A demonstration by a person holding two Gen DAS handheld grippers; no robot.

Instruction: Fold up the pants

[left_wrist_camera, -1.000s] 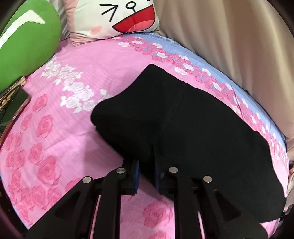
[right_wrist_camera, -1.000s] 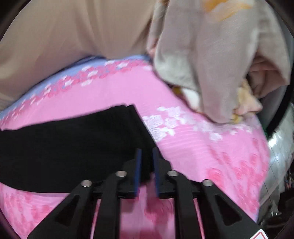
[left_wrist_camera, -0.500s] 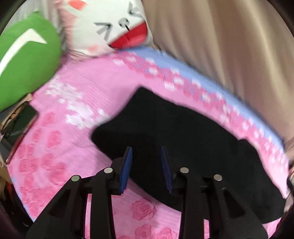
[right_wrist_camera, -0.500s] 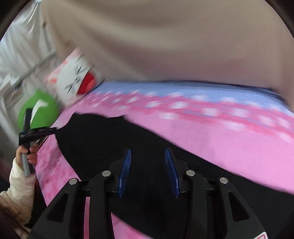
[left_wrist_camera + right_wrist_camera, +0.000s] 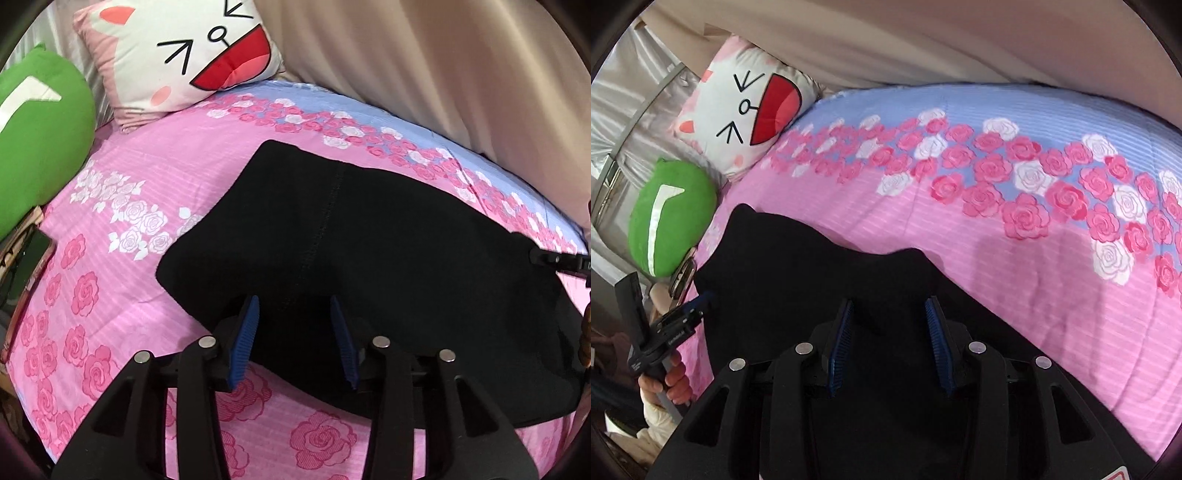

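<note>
The left gripper point(image 5: 294, 339) is hovering low at the near edge of the pants point(image 5: 369, 251), its jaws opening; black cloth is lying under the gap, but the blue pads point(image 5: 245, 339) are standing clear of it, so nothing is held. The right gripper point(image 5: 892, 341) is sitting over the other part of the pants point(image 5: 820, 295), its jaws closing, with a raised hump of cloth just ahead of the pads point(image 5: 936, 343); the pads are not yet pressing on it, as far as the frame shows. The pants are lying flat across the pink bedspread point(image 5: 122, 295), already doubled into one broad black band, a stitched seam point(image 5: 325, 221) running across it. Judgement: the step in hand is a re-grip for the next fold. To do it well, each gripper should be taking the full stack of layers at an edge, not just the top ply, and both should be closing before either is lifting, so that the band is rising evenly and not skewing. The seam is serving as a fair fold line. Risk: black on black is hiding the layer edges, so a pinch could miss the lower ply. Farther off, the cat pillow point(image 5: 184, 51) and green cushion point(image 5: 37, 133) are resting against the curtain point(image 5: 443, 74), well apart from the work.
</note>
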